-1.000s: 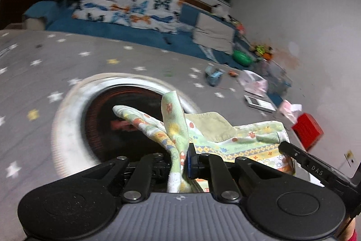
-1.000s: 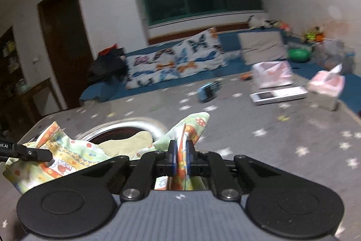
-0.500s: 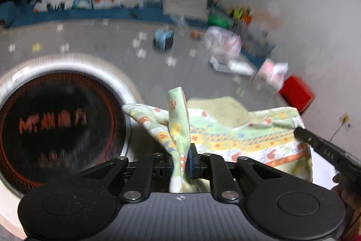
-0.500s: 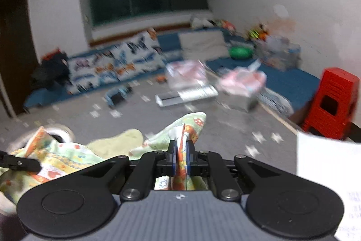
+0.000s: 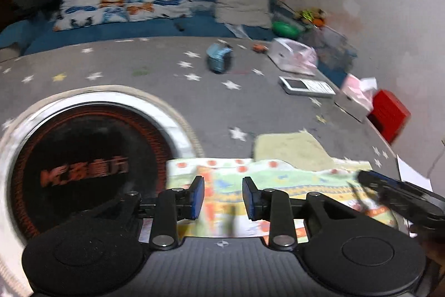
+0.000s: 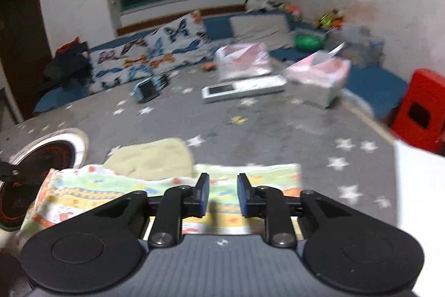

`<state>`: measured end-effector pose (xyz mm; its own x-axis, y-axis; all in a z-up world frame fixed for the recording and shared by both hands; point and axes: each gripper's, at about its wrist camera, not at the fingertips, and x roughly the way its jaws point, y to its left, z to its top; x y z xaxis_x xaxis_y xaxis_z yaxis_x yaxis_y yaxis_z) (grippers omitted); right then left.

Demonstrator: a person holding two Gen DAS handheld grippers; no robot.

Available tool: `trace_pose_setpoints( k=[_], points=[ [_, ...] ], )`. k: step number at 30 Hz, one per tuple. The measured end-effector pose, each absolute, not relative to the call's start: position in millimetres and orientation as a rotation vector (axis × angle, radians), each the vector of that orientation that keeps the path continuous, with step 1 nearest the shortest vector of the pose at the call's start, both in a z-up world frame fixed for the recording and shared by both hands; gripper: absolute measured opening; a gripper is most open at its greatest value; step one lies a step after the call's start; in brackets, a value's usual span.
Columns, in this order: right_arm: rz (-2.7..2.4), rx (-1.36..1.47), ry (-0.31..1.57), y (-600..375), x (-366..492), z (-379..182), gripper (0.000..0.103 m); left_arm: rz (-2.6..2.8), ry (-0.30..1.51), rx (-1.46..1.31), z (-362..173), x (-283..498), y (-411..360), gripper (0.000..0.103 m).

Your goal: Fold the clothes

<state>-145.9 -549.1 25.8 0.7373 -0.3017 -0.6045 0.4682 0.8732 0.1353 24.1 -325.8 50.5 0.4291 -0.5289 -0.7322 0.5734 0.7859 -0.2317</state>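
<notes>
Releasing printed cloth (image 5: 278, 185) onto star-patterned bench (image 5: 167, 74), part overlapping round heater (image 5: 83, 157). Left gripper (image 5: 222, 195) and right gripper (image 6: 222, 194): jaws apart, opening, cloth beneath, unpinched. Good practice: lift clear straight, avoid dragging fold; check edges aligned.

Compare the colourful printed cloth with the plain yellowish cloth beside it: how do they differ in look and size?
The printed cloth carries bright bands of orange, green and yellow figures; the yellowish cloth is one pale colour with no pattern. The printed cloth is wider, spreading beneath both grippers, while the yellowish cloth is smaller. The printed cloth lies nearer the cameras, and the yellowish cloth sits behind it, its near edge tucked under. Both lie flat on the grey star-patterned mat.
</notes>
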Motion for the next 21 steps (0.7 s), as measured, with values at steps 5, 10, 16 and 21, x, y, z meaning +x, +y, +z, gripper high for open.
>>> trace_pose_setpoints(
  k=[5,10,16,21],
  points=[
    [-0.437,0.297,0.644,-551.5,-129.0,10.8,0.024,-0.675,0.929,0.098,28.9,35.4,-343.7,0.032],
    [-0.441,0.275,0.634,-550.7,-130.0,19.1,0.033,-0.667,0.913,0.067,35.1,37.1,-338.2,0.032],
    [-0.381,0.262,0.620,-529.7,-132.4,28.3,0.039,-0.732,0.894,0.088,40.3,29.9,-364.6,0.033],
    [-0.313,0.245,0.641,-504.7,-143.9,27.0,0.042,-0.730,0.907,0.126,27.2,33.2,-372.1,0.033]
  ],
)
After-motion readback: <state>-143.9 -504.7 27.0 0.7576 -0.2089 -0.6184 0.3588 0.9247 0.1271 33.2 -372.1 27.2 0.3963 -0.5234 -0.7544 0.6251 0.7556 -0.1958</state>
